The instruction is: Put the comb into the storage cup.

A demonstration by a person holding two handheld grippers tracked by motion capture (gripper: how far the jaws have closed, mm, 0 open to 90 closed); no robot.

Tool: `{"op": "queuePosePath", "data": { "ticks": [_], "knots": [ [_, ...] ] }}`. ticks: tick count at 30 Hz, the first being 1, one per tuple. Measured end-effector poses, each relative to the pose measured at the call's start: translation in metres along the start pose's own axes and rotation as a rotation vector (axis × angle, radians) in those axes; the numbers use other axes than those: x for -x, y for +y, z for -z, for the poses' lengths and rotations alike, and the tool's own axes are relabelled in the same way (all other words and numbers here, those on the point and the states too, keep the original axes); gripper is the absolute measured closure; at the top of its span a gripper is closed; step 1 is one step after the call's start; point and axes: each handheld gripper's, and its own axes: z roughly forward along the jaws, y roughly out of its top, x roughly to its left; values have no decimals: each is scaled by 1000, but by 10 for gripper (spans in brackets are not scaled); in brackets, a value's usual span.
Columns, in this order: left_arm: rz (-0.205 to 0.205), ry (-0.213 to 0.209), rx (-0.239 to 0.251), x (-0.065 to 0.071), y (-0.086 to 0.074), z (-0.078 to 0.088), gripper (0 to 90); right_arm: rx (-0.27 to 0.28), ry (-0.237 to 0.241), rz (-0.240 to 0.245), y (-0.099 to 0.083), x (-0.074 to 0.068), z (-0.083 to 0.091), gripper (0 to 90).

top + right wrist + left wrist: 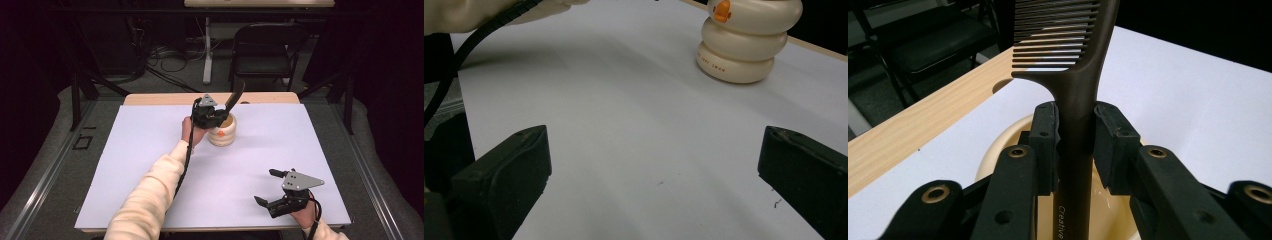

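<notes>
right gripper (272,191) released, idle over near bench (150,150) | left gripper (216,114) grasping comb (1079,115) by handle, over cream ringed cup (222,131) | advice: keep comb upright, lower handle straight into cup mouth, then release | comb: dark, fine teeth up

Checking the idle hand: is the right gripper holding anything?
No, the right gripper has its jaws wide apart over bare white table.

Dark room; grey floor (165,80) with cables; black folding chair (262,47) (behind table); white desk leg (207,50).
</notes>
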Motion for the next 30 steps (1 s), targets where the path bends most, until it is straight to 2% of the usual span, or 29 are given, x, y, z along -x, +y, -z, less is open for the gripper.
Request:
{"op": "queuePosePath", "data": {
  "ticks": [19, 26, 30],
  "knots": [
    [-17, -3, -28, 3, -3, -2, 718, 0, -1, -5, 0, 0, 0, 2],
    [-55, -2, -55, 8, 0, -2, 710, 0, 0, -5, 0, 0, 0, 2],
    [-79, -8, -80, 10, -1, 0, 628, 2, -3, -5, 0, 0, 1, 3]
  ]
}}
